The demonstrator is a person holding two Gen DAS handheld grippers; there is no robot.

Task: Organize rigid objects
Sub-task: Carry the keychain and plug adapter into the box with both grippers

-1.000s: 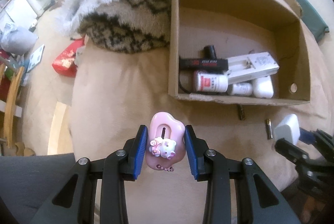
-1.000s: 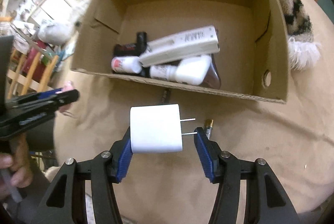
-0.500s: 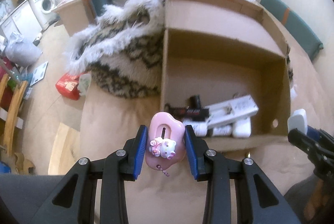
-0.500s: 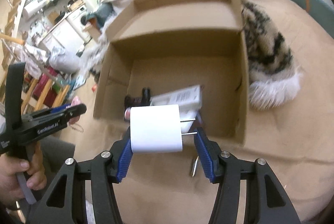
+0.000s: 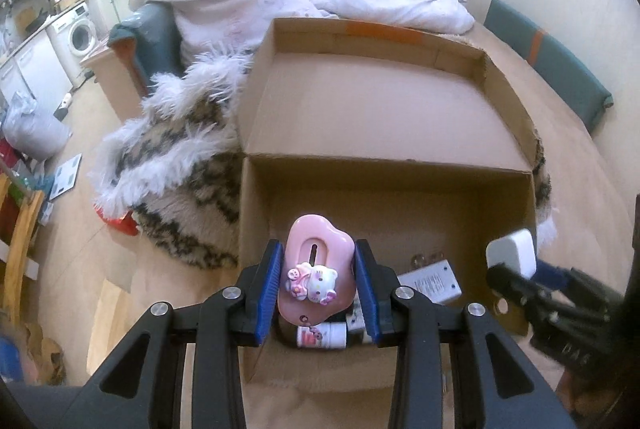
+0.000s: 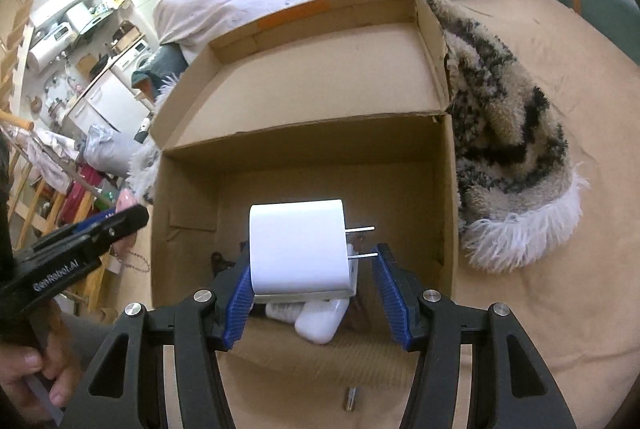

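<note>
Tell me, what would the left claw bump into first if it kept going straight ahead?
Probably the box: the left claw, shut on the pink toy, points over the near wall, so likely its floor or back wall. Depth is unclear.

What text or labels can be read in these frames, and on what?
"GenRobot.AI": side of the left gripper.
Print on the white charger in the box: too small.
Red label on the small bottle: blurred.
Letters on the right gripper: unreadable.
</note>
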